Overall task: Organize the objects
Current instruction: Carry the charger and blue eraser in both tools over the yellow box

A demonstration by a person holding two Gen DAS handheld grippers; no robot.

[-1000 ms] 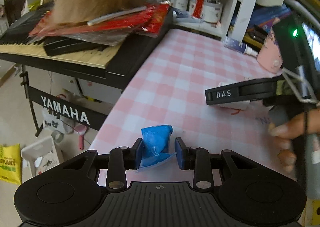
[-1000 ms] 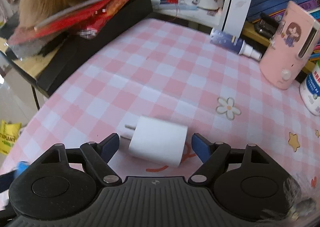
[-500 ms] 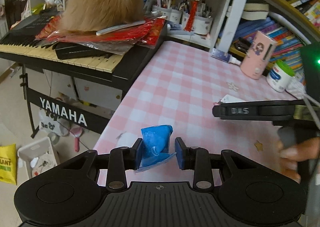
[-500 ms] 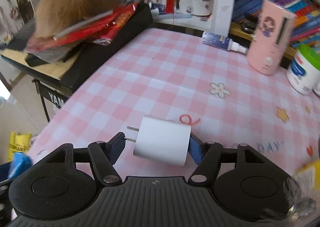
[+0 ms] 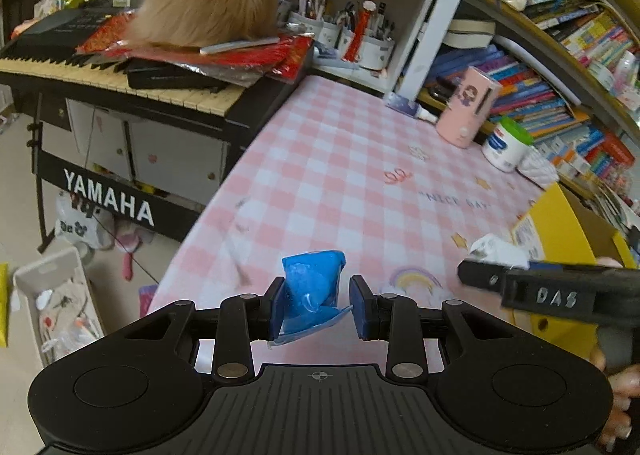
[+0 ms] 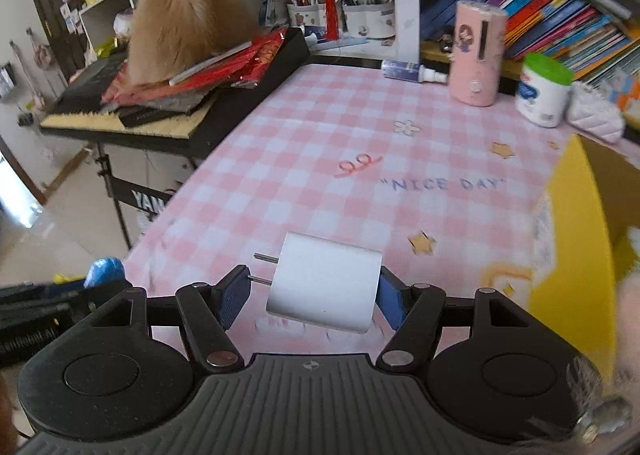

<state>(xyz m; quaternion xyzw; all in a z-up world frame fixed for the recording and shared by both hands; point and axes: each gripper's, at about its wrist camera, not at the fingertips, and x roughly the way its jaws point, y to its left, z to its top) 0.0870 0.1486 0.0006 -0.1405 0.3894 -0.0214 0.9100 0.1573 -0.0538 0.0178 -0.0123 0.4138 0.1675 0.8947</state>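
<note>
While both hand-held grippers hang above a pink-and-white checked tablecloth (image 6: 320, 159), each one carries an item, apparently so that both can go into storage in a single trip.

From the left wrist camera, the left gripper (image 5: 318, 305) has its two blue pads drawn close on a crumpled blue plastic packet (image 5: 312, 287). The packet stands upright between the pads, its top poking out past the fingertips and a clear plastic edge trailing below. This narrow pinch suits something soft and light that would slip from a looser grasp.

From the right wrist camera, the right gripper (image 6: 310, 295) is spread much wider, closed across a white wall charger (image 6: 326, 283). The charger lies sideways between the pads, and its two metal prongs point to the left, towards the left pad. Whether that pad presses the body or only the prongs is hard to tell.

A yellow cardboard box (image 6: 576, 239) sits at the right edge of the table with its open top showing. It is probably the destination, and the right gripper is the nearer of the two to it.

Further back, well apart from both grippers, stand a pink canister (image 6: 476, 59) and a white tub with a green lid (image 6: 544, 91), set against a bookshelf (image 6: 568, 31). A Yamaha keyboard (image 5: 120, 71) stands beside the table's left edge.
</note>
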